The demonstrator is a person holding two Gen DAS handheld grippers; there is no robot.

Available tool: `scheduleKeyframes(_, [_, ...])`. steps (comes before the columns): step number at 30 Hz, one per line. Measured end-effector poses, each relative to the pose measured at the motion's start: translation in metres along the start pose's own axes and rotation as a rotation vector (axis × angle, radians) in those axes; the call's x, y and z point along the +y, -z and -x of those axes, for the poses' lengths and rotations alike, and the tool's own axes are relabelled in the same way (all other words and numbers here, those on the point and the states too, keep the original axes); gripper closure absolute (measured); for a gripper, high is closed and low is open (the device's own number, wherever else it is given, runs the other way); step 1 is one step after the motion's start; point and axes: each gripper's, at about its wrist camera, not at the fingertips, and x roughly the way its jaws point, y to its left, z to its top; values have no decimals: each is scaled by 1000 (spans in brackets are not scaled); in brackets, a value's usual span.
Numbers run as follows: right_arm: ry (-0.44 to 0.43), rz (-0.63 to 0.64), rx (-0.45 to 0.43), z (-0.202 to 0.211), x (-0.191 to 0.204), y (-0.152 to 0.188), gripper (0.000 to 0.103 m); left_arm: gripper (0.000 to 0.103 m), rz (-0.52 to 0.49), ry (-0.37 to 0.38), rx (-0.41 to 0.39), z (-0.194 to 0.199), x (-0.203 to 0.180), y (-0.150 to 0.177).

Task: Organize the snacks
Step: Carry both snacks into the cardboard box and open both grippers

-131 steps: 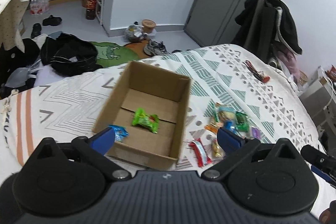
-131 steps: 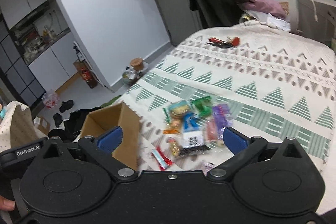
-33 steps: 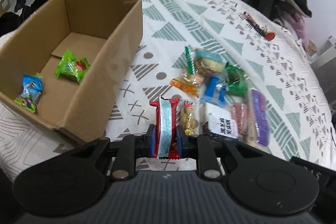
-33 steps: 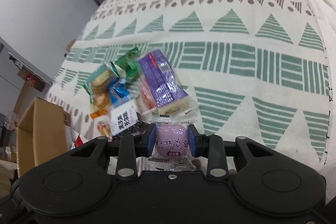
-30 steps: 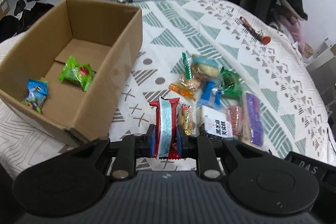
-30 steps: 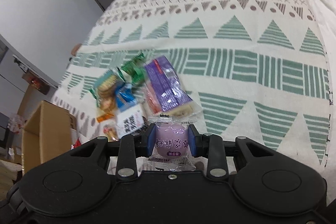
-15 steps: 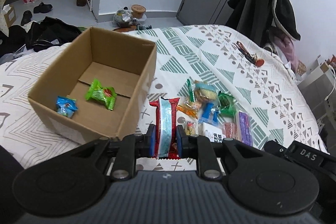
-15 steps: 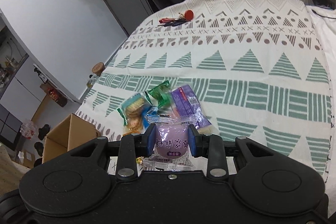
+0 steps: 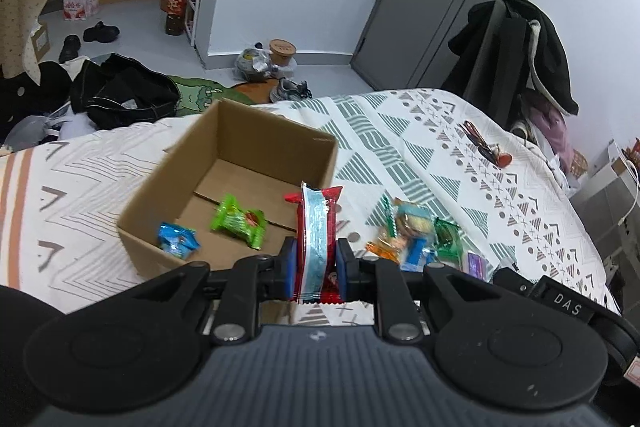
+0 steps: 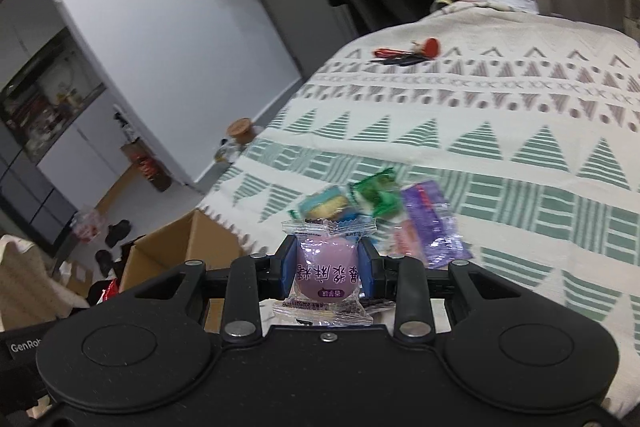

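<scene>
Both grippers are lifted off the bed now: left gripper clamps the red-blue packet, right gripper the purple snack; the cardboard box ahead-left comes next, probably.

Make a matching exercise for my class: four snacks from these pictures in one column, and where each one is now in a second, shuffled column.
Snacks
1. red and blue packet
2. purple round snack
3. green candy
4. flat purple packet

Places
A. lying in the cardboard box
B. lying on the bedspread
C. held in the left tongs
D. held in the right tongs

Pairs: 1-C, 2-D, 3-A, 4-B
</scene>
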Motion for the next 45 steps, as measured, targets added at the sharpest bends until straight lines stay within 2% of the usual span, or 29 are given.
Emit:
scheduleKeyframes(12, [-113, 51, -15, 2, 29, 0, 72, 84, 24, -18, -38, 12, 40, -21])
scheduleKeyframes(21, [-196, 84, 2, -12, 59, 4, 72, 84, 41, -9, 2, -2, 65, -34])
scheduleKeyframes(26, [-237, 118, 31, -22, 75, 10, 72, 83, 40, 32, 15, -10, 74, -38])
scheduleKeyframes(27, [-244, 124, 37, -24, 79, 11, 72, 80, 43, 28, 15, -11, 76, -39])
scheduleKeyframes(31, [-269, 142, 53, -28, 91, 13, 72, 79, 60, 12, 27, -15, 84, -43])
scheduleKeyframes(35, [-307, 164, 61, -30, 105, 16, 72, 71, 74, -10, 36, -15, 93, -44])
scheduleKeyframes(39, [-352, 184, 84, -31, 115, 19, 67, 50, 78, -40, 30, -11, 101, -43])
scheduleKeyframes(40, [-363, 186, 86, -31, 116, 19, 65, 48, 77, -45, 26, -9, 102, -42])
scheduleKeyframes(42, [-384, 188, 80, -26, 116, 18, 56, 36, 72, -53, 15, -4, 103, -41])
scheduleKeyframes(43, [-376, 186, 69, -22, 115, 17, 48, 33, 69, -58, 9, -2, 103, -41])
scheduleKeyframes(45, [-361, 176, 53, -17, 113, 13, 42, 26, 63, -66, -10, 4, 101, -40])
